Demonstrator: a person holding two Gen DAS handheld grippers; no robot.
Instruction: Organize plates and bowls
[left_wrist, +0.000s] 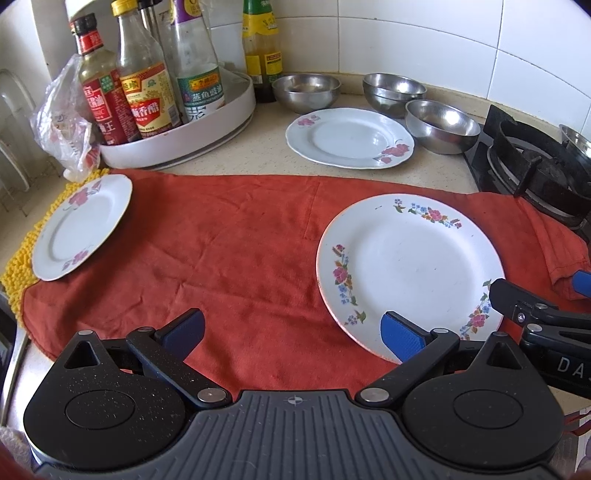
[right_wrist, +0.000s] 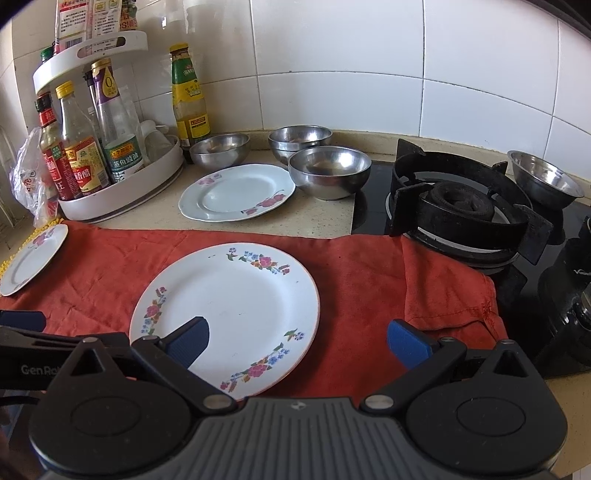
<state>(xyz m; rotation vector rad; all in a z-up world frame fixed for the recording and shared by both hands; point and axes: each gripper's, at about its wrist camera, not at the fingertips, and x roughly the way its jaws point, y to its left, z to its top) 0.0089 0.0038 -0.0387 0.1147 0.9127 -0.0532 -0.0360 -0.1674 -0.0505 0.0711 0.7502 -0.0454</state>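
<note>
My left gripper (left_wrist: 291, 332) and right gripper (right_wrist: 297, 341) both hover with fingers spread wide, pinching nothing. The large white multicolour-flowered plate (right_wrist: 229, 314) lies flat on the rust-red cloth (left_wrist: 221, 251), under my right gripper's left finger at 10 o'clock.

A small white red-flowered plate (left_wrist: 83, 225) sits at 10 o'clock in the left view, partly on a yellow knobbly mat (left_wrist: 22, 269), seemingly tilted. A third scalloped white plate with red flowers (left_wrist: 349, 138) rests on the bare beige counter (left_wrist: 258, 147) at 12 o'clock, just beside three round steel bowls (left_wrist: 441, 125); a fourth steel bowl (right_wrist: 545, 179) stands beyond the black gas burner (right_wrist: 465, 206).

Hazards, as I judge them: flat rims give little purchase, so a shallow pinch may let a plate slide on the loose cloth; the tilted plate could tip off the mat; my two grippers sit near each other and may collide.

Open room: mid-cloth at 11 o'clock. Limits: white bottle carousel (left_wrist: 177, 136) left, burner right, tiled wall (right_wrist: 332, 55) behind.
</note>
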